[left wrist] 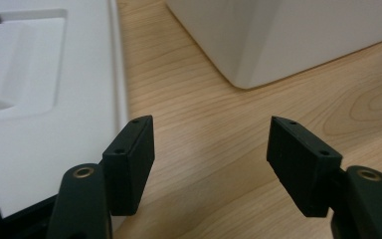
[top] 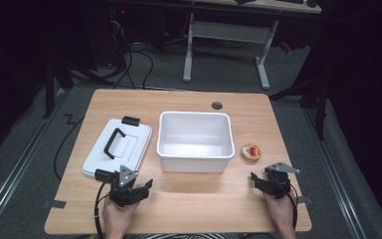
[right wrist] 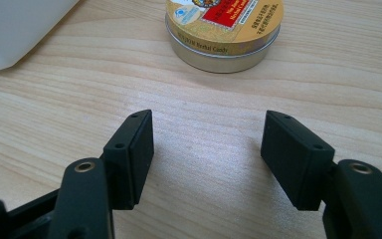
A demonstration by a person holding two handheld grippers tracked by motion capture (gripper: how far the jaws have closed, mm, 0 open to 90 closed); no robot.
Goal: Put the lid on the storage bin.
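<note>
On the tabletop (top: 179, 199) we count one bin (top: 195, 141), one lid (top: 118, 148) left of it, one tin (top: 251, 152) right. Left tongs (top: 140, 188) and right tongs (top: 256, 180) both gape wide, empty, touching nothing.

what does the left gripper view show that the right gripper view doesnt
Left gripper view: the white lid beside the left gripper, whose jaws stand open over bare table.

Right gripper view: a round tin with a yellow and red label, ahead of the right gripper, apart from its open jaws.

Both: the wooden table and a corner of the white bin, and nothing between the jaws.
</note>
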